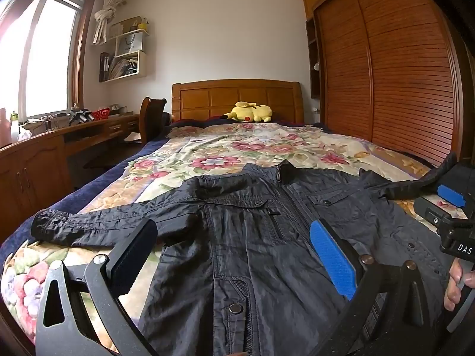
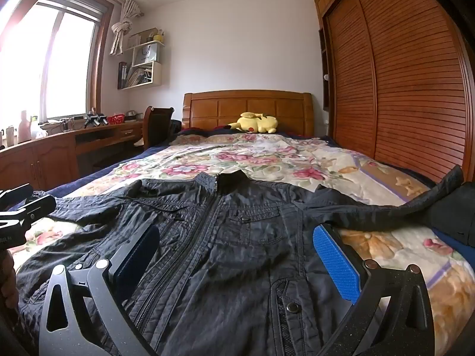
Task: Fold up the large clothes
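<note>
Left wrist view: a dark jacket (image 1: 267,222) lay zipped and face up on the floral bedspread (image 1: 237,148), collar toward the headboard.

Both the left gripper (image 1: 234,255) and the right gripper (image 2: 237,258) hung over it with jaws spread wide, gripping nothing. White letters "DAS" (image 1: 464,248) showed on the right gripper's body; nothing else was legible.

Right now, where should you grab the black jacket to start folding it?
Grab a sleeve cuff. The jacket lies flat, front up and zipped, with both sleeves spread sideways, so the left tool can probably come from the outer side, pinch the cuff and carry it across the chest.
</note>
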The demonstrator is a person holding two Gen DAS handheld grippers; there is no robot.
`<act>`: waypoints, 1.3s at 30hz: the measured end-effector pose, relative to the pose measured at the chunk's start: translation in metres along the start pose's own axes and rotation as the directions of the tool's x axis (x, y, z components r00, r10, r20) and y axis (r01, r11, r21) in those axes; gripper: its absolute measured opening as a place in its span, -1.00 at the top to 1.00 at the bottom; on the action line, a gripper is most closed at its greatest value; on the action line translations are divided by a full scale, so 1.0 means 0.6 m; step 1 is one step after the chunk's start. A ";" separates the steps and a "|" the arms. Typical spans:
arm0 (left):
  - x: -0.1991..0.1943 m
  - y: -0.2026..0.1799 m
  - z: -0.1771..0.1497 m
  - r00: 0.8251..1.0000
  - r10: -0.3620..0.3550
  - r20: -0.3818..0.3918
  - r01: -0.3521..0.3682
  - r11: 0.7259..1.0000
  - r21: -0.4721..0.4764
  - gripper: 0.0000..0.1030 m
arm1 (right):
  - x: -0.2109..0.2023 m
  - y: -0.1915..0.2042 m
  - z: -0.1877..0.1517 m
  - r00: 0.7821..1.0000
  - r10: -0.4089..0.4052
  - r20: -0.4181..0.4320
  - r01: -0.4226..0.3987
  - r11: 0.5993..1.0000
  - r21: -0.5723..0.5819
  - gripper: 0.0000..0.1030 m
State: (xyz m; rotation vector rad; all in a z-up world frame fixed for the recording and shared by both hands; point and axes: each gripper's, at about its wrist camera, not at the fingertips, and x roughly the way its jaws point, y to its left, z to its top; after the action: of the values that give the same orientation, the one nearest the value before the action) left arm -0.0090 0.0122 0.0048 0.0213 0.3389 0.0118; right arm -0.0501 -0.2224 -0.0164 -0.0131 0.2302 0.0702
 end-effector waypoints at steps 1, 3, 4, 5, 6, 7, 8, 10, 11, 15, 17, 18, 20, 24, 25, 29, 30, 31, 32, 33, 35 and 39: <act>-0.002 0.002 0.000 1.000 0.001 0.000 -0.001 1.000 0.001 -1.00 | 0.000 0.000 0.000 1.000 0.000 0.000 0.000 1.000 0.000 -1.00; 0.000 0.000 0.000 1.000 -0.001 0.000 0.001 1.000 -0.002 -1.00 | 0.000 0.000 0.000 1.000 0.000 0.000 0.000 1.000 0.000 -1.00; -0.001 0.001 0.000 1.000 -0.001 0.000 0.001 1.000 -0.002 -1.00 | 0.000 0.000 0.000 1.000 0.000 0.000 0.000 1.000 0.000 -1.00; 0.000 0.000 0.000 1.000 -0.001 0.000 0.001 1.000 -0.002 -1.00 | 0.000 0.000 0.000 1.000 0.000 -0.001 0.000 1.000 0.000 -1.00; -0.002 0.002 0.000 1.000 -0.001 0.000 0.001 1.000 -0.002 -1.00 | 0.000 -0.001 0.000 1.000 0.000 -0.001 0.000 1.000 0.000 -1.00; -0.001 0.001 0.000 1.000 -0.001 0.001 0.001 1.000 -0.001 -1.00 | -0.001 -0.001 0.000 1.000 0.000 0.000 0.000 1.000 0.000 -1.00; 0.000 0.000 0.000 1.000 0.000 0.001 0.000 1.000 -0.002 -1.00 | -0.001 -0.001 0.001 1.000 -0.001 0.000 0.001 1.000 -0.001 -1.00; -0.001 0.001 -0.001 1.000 -0.002 -0.001 0.002 1.000 -0.002 -1.00 | -0.002 -0.002 0.001 1.000 -0.001 0.000 0.001 1.000 -0.004 -1.00; 0.000 0.000 -0.001 1.000 -0.001 -0.001 0.001 1.000 -0.001 -1.00 | -0.002 -0.002 0.001 1.000 0.001 0.000 -0.001 1.000 -0.005 -1.00; -0.005 0.022 0.010 1.000 0.005 -0.013 -0.005 1.000 -0.005 -1.00 | 0.003 0.008 -0.002 1.000 0.015 -0.008 -0.015 1.000 -0.016 -1.00; -0.005 0.030 0.013 1.000 0.011 -0.018 -0.011 1.000 -0.009 -1.00 | 0.007 0.010 -0.002 1.000 0.024 -0.014 -0.024 1.000 -0.018 -1.00; -0.007 0.038 0.016 1.000 0.015 -0.020 -0.015 1.000 -0.012 -1.00 | 0.009 0.014 -0.001 0.999 0.032 -0.018 -0.033 0.999 -0.017 -1.00; -0.002 0.045 0.016 0.999 0.021 -0.026 -0.022 1.000 -0.014 -1.00 | 0.008 0.016 0.004 0.998 0.053 -0.023 -0.054 0.999 -0.010 -1.00; 0.007 0.067 0.014 0.998 0.046 -0.034 -0.046 0.999 -0.018 -1.00 | 0.021 0.030 0.007 0.996 0.082 -0.033 -0.083 0.996 -0.020 -1.00; 0.011 0.071 0.013 0.998 0.050 -0.035 -0.051 0.999 -0.019 -1.00 | 0.024 0.034 0.009 0.995 0.093 -0.035 -0.094 0.995 -0.021 -1.00; 0.013 0.097 0.017 0.996 0.078 -0.038 -0.079 0.997 -0.024 -1.00 | 0.030 0.040 0.012 0.992 0.117 -0.037 -0.118 0.993 -0.026 -1.00; 0.014 0.103 0.018 0.995 0.088 -0.040 -0.089 0.996 -0.024 -1.00 | 0.031 0.041 0.012 0.992 0.120 -0.038 -0.121 0.992 -0.027 -1.00; 0.014 0.109 0.017 0.995 0.093 -0.041 -0.094 0.995 -0.024 -1.00 | 0.033 0.043 0.012 0.992 0.124 -0.039 -0.125 0.992 -0.029 -1.00; 0.015 0.116 0.017 0.994 0.099 -0.043 -0.100 0.995 -0.024 -1.00 | 0.035 0.044 0.012 0.991 0.129 -0.040 -0.130 0.991 -0.030 -1.00; 0.018 0.124 0.018 0.993 0.107 -0.049 -0.108 0.994 -0.024 -1.00 | 0.036 0.046 0.012 0.990 0.133 -0.042 -0.135 0.990 -0.032 -1.00; 0.020 0.139 0.016 0.992 0.113 -0.057 -0.115 0.993 -0.029 -1.00 | 0.039 0.049 0.013 0.989 0.141 -0.045 -0.143 0.989 -0.034 -1.00; 0.029 0.174 0.012 0.990 0.110 -0.093 -0.114 0.993 -0.039 -1.00 | 0.043 0.059 0.017 0.987 0.155 -0.047 -0.157 0.987 -0.042 -1.00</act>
State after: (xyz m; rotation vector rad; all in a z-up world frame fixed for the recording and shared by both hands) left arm 0.0090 0.1167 0.0080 -0.0044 0.4276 0.1321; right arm -0.0255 -0.1852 -0.0124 -0.0417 0.2732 0.2314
